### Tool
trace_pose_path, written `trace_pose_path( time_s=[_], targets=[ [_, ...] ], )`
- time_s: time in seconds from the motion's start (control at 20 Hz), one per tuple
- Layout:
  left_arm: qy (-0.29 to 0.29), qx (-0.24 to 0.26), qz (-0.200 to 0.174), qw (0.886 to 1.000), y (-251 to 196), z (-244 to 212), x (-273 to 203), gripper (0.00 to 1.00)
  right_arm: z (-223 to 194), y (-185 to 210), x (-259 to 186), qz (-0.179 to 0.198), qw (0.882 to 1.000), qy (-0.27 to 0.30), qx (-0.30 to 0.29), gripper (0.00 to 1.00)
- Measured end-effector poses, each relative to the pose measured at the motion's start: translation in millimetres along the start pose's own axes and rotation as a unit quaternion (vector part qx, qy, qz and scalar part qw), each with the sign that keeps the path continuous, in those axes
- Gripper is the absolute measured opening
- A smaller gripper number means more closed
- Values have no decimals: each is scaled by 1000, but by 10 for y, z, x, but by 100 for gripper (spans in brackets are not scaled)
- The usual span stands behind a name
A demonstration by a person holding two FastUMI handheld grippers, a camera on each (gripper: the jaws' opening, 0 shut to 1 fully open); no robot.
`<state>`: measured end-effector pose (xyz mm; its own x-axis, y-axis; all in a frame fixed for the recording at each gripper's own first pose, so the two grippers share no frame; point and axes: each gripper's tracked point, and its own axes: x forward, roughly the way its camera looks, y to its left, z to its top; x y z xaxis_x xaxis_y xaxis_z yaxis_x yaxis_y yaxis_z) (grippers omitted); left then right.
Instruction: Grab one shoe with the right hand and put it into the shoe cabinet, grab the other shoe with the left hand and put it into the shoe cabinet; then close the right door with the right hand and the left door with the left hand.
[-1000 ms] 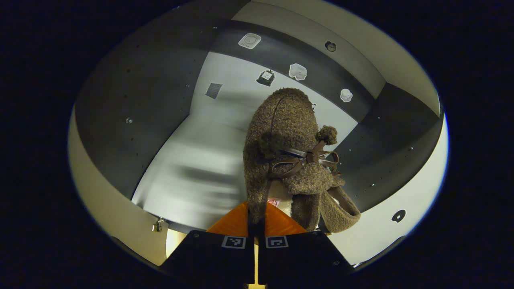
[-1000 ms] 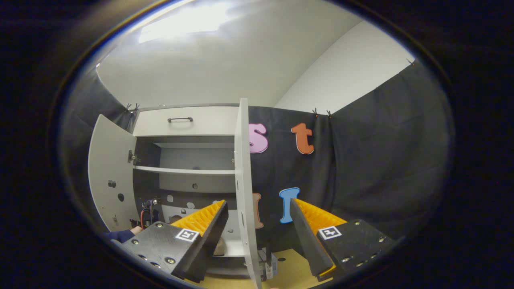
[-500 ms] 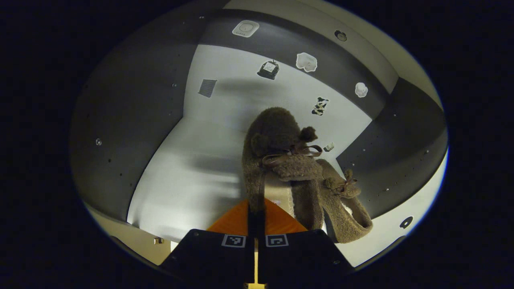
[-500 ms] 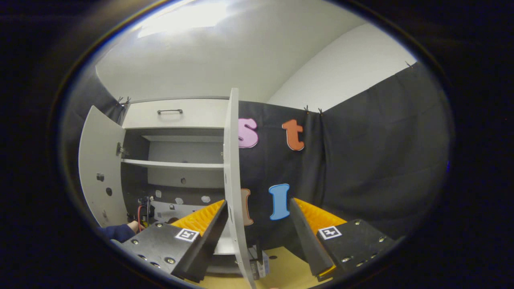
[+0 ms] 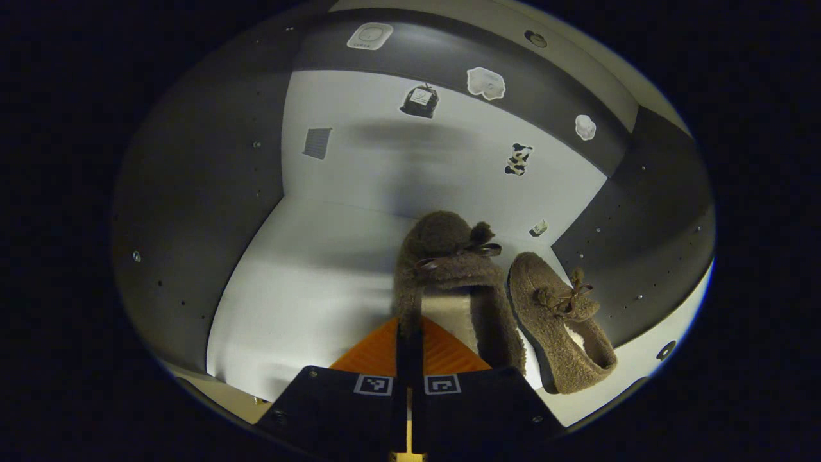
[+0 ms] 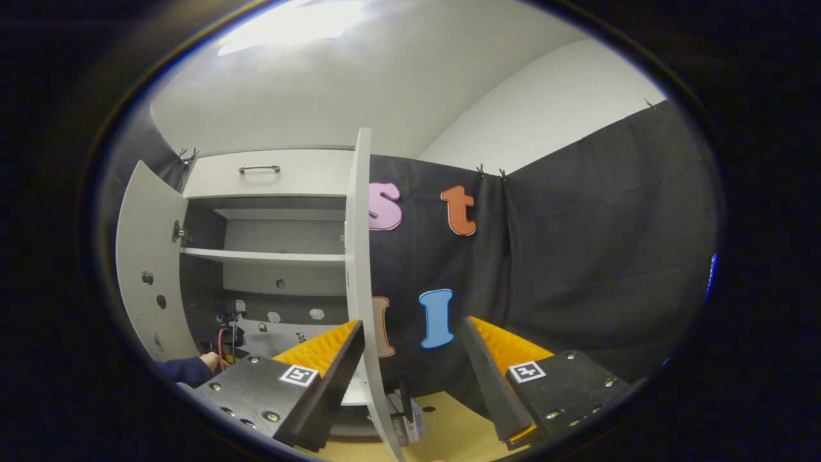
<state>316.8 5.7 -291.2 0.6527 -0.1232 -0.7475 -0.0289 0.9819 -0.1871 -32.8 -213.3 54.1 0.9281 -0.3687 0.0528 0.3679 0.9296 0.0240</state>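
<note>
1. The left gripper hides the heel of the fuzzy brown slipper.
2. The stickers on the cabinet's back wall are too small to make out.
3. The right gripper's finger covers the cabinet's bottom shelf.

Readable text: none can be made out.
Stickers on the cabinet back wall: too small and blurred to be read.
Square coded markers on the gripper bodies: patterns only, no letters or numbers.

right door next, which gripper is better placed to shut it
Right. The right gripper is open and empty with the right door edge between its fingers, while the left gripper is shut on a shoe inside the cabinet.
</note>
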Motion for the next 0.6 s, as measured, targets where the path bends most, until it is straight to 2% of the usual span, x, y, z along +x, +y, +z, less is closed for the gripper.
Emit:
trace_pose_path(
  time_s=[0.2,0.4,0.5,0.55,0.6],
  targets=[
    [-1,11,13,1000,-6,-6,3,4,-34,-45,25,-4,1000,3,5,92],
    [-11,-2,12,1000,1,-22,33,12,-97,-67,34,-4,1000,10,6,93],
    [-8,-1,17,1000,19,-35,35,24,-113,-95,33,-5,1000,12,5,93],
    [-10,6,28,1000,71,-18,39,27,-126,-124,28,-7,1000,14,4,93],
    [-8,13,34,999,102,-20,31,50,-139,-145,26,-8,1000,16,3,93]
  ],
)
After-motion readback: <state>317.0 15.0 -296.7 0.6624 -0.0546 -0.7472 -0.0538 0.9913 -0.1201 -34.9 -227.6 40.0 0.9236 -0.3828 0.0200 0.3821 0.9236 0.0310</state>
